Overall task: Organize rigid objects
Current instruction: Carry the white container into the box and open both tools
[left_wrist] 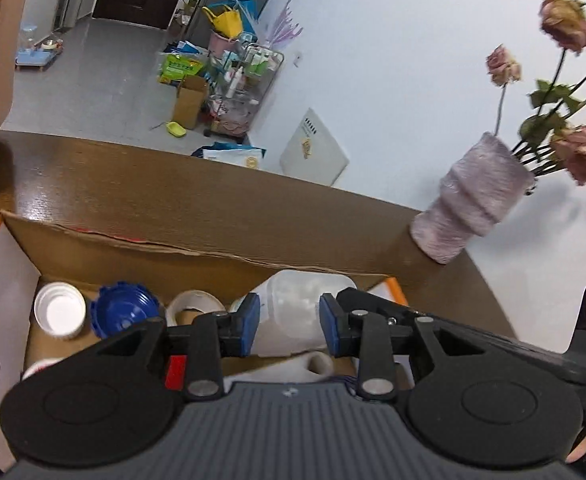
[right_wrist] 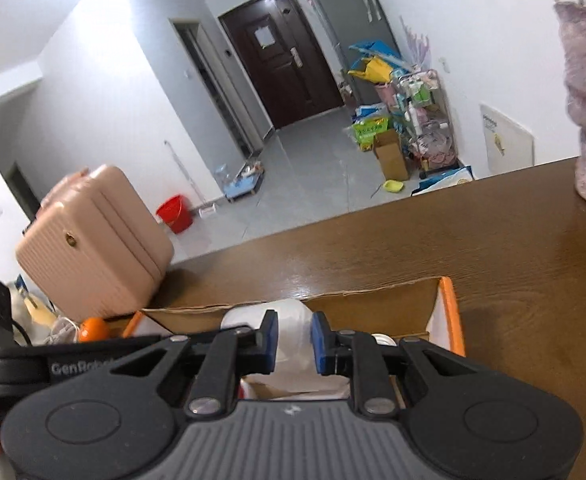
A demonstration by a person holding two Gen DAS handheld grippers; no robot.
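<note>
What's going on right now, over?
Both grippers, left and right, open over box. Translucent jar between left's pads. Nothing blocking.

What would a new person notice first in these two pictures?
Probably the open cardboard box on the brown wooden table, holding a white lid, a blue cap, a tape roll and a translucent plastic container. Both grippers, left and right, hover open above it. At the table's far right edge stands a fuzzy pink vase of wilted roses.
</note>
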